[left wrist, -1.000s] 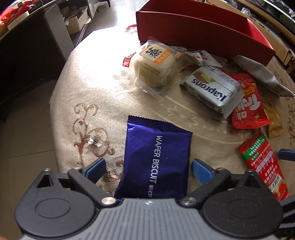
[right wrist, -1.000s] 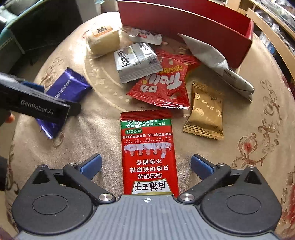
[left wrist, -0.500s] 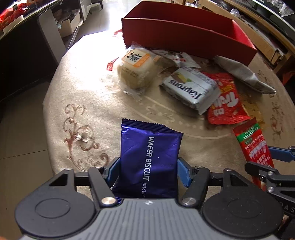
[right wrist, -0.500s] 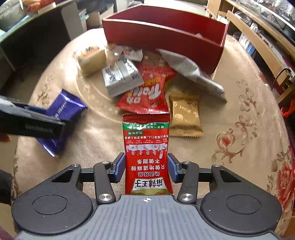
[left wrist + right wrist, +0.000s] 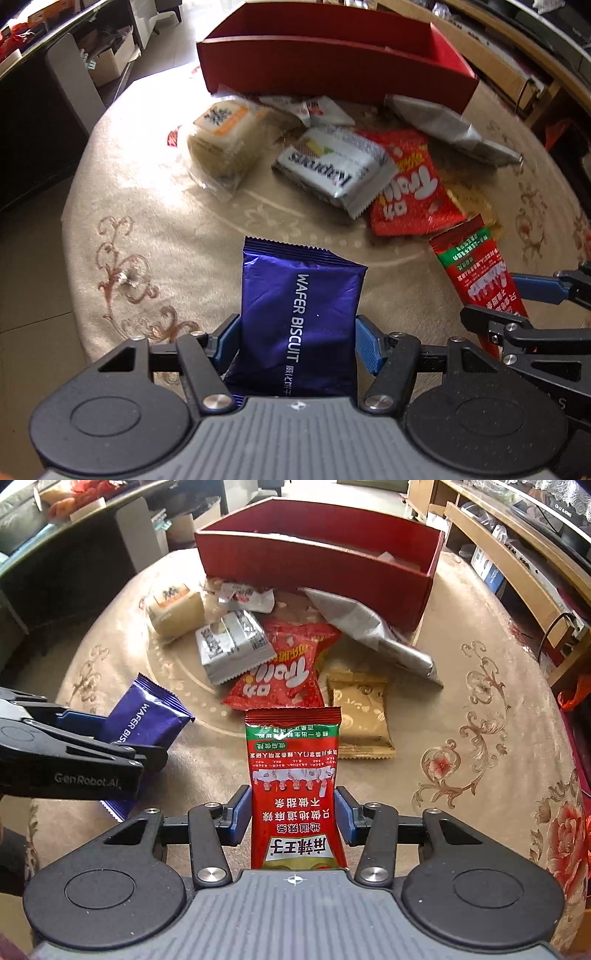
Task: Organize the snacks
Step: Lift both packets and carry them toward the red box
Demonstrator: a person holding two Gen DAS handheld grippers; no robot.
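Straight ahead of both grippers, across the table (image 5: 480, 738), sits the red box (image 5: 314, 561), w/ the loose snack pile between us and its near wall. Our left gripper (image 5: 297, 338) has just closed on the blue wafer pack (image 5: 295, 314), pads pressing both long edges, pack's long axis running fwd along the fingers toward the box. Our right gripper (image 5: 293, 812) has likewise just closed on the red spicy-strip packet (image 5: 293, 775), same lengthwise hold, top end pointing at the box. Both packs look lifted off the cloth. Right hand seems a bit nearer the box opening; left is off to its side, the two grippers close together. Next, we judge: carry both over the pile and near wall, then drop in.
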